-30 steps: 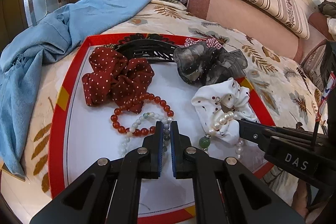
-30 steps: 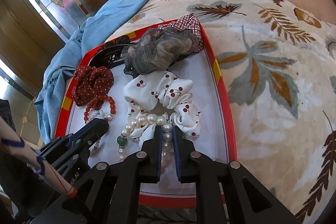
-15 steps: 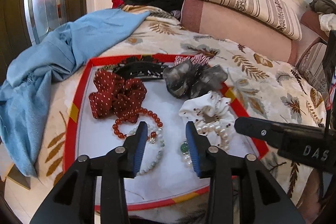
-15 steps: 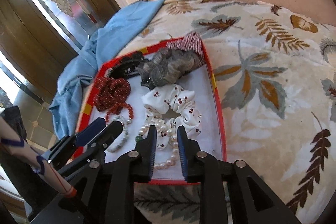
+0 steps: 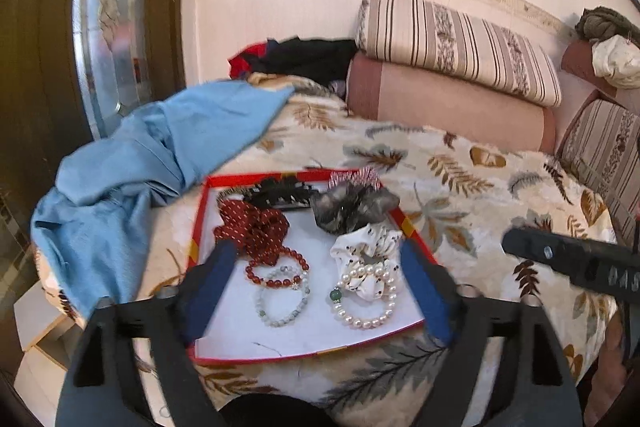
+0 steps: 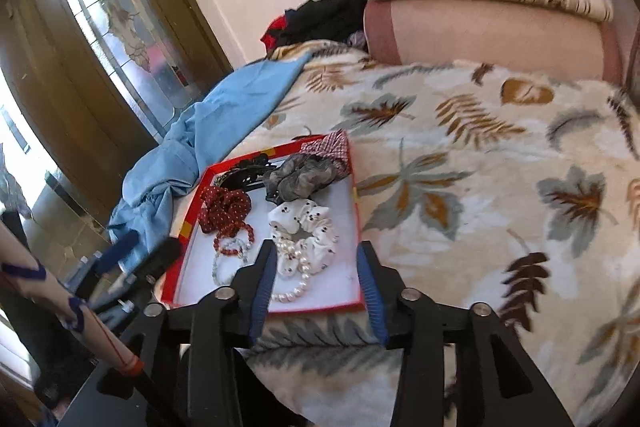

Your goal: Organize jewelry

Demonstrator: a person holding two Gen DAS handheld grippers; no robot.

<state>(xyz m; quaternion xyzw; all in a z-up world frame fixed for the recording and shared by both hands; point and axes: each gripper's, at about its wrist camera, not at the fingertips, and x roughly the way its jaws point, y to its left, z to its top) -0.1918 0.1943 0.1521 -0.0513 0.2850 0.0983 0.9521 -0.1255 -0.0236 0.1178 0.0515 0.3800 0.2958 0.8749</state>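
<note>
On the red-rimmed tray [image 5: 414, 233] the pale bead bracelet [image 5: 283, 297] and pearl bracelet [image 5: 366, 301] lie at six o'clock; our left gripper [image 5: 316, 291] and right gripper [image 6: 316, 287] have just opened, empty and lifted away, so both pieces seem placed.

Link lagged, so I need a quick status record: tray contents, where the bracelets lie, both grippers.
surface: red-rimmed tray on a leaf-print blanket
bracelets: red bead bracelet, pale green bracelet, pearl bracelet, all lying in the tray
hair items: red dotted scrunchie, grey scrunchie, white scrunchie, black claw clip
left gripper: jaws just opened, nothing between them
right gripper: jaws just opened, nothing held
</note>
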